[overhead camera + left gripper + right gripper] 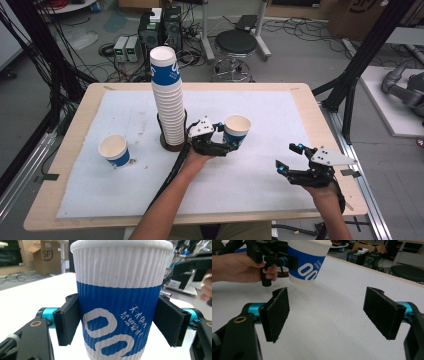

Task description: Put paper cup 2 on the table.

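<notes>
Left hand-held gripper (pixel 226 141) clamps an empty blue-and-white ribbed paper cup (pixel 236 129) above the worktop (pixel 280 95); right hand-held gripper (pixel 288 158) gapes wide. High view adds a tall cup stack (pixel 167 97).

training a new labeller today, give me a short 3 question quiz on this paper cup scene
1. True or false: the left hand-held gripper grips a paper cup by its sides.
2. How do the right hand-held gripper's jaws stand? A) clamped on a cup B) open with nothing between them C) shut tight
3. Fill in: left of the tall cup stack, a single cup stands ____ on the white mat.

Key: 1 true; 2 B; 3 upright
</notes>
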{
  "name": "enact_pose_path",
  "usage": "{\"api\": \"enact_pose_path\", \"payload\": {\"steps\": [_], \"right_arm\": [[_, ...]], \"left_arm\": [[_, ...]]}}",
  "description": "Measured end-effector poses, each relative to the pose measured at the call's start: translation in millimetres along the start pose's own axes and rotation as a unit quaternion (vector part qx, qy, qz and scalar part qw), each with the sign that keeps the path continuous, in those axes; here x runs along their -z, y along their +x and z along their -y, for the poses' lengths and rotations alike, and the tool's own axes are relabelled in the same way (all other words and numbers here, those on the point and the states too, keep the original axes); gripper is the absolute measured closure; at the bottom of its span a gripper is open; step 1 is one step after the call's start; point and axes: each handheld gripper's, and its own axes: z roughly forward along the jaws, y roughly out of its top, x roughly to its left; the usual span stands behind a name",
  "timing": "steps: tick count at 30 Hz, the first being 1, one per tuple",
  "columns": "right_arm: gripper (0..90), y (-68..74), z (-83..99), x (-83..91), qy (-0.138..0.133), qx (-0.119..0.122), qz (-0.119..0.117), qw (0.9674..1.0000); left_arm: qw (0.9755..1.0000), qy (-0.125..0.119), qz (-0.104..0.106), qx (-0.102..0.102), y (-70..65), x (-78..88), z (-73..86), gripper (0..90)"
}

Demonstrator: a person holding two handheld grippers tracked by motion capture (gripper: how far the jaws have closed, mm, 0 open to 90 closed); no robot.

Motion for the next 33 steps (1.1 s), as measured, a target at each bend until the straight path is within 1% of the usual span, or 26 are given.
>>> {"api": "enact_pose_path", "payload": {"steps": [5,6,7,8,9,12,13,14,16,19,21,23,24,26,29,31,32,33], "right_arm": [[21.5,-0.4,-0.2,-0.1,0.000,0.003,-0.002,1.0000],[21.5,0.1,-0.3,-0.1,0.001,0.001,-0.002,1.0000],[21.5,0.3,-0.3,0.1,0.001,0.001,-0.002,1.0000],[21.5,0.4,-0.4,0.0,0.001,0.000,-0.003,1.0000],[21.5,0.7,-0.5,0.1,0.001,-0.001,-0.003,1.0000],[21.5,0.5,-0.7,0.5,0.000,-0.001,-0.003,1.0000],[21.5,0.2,-0.8,0.5,-0.001,0.002,-0.002,1.0000],[21.5,-0.1,-0.8,0.5,-0.002,0.003,-0.002,1.0000],[21.5,0.4,-0.9,0.4,-0.002,0.000,-0.003,1.0000],[21.5,0.5,-1.1,0.1,-0.001,0.002,-0.004,1.0000],[21.5,1.2,-1.2,0.0,-0.001,0.001,-0.005,1.0000],[21.5,1.3,-1.2,0.1,-0.001,0.001,-0.004,1.0000],[21.5,1.4,-1.1,0.2,-0.001,0.001,-0.005,1.0000],[21.5,1.4,-0.9,0.2,0.001,0.002,-0.004,1.0000],[21.5,1.7,-0.9,-0.4,0.001,0.003,-0.004,1.0000],[21.5,1.7,-0.8,-0.7,0.002,0.003,-0.005,1.0000],[21.5,1.4,-0.7,-0.7,0.002,0.004,-0.005,1.0000],[21.5,1.6,-0.5,-0.8,0.002,0.002,-0.005,1.0000]], "left_arm": [[0.9994,0.034,-0.011,0.004,3.2,-5.3,5.7,25.7],[0.9991,0.040,-0.015,0.008,3.3,-6.2,6.8,25.7],[0.9988,0.045,-0.016,0.008,3.7,-6.9,7.5,25.7],[0.9983,0.054,-0.019,0.013,3.9,-7.6,9.0,25.7],[0.9978,0.062,-0.021,0.013,4.4,-8.3,10.1,25.8],[0.9951,0.093,-0.030,0.013,5.1,-9.7,13.3,25.9],[0.9938,0.105,-0.034,0.013,5.1,-10.5,14.5,25.9],[0.9928,0.113,-0.038,0.014,4.8,-10.7,15.4,25.9],[0.9920,0.118,-0.042,0.014,3.9,-10.2,14.2,26.2],[0.9900,0.132,-0.049,0.006,1.2,-8.5,11.9,26.4],[0.9870,0.153,-0.050,-0.005,-1.0,-5.5,10.0,26.4],[0.9844,0.168,-0.049,-0.017,-3.0,-1.3,9.5,26.3],[0.9833,0.174,-0.049,-0.022,-3.5,0.8,9.6,26.3],[0.9822,0.179,-0.050,-0.027,-4.6,3.8,10.5,26.3],[0.9808,0.186,-0.051,-0.030,-5.7,6.2,11.9,26.2],[0.9791,0.195,-0.051,-0.028,-6.6,6.7,13.1,25.9],[0.9783,0.198,-0.053,-0.028,-7.1,6.7,13.6,25.7],[0.9773,0.202,-0.057,-0.031,-7.6,6.8,14.1,25.5]]}}
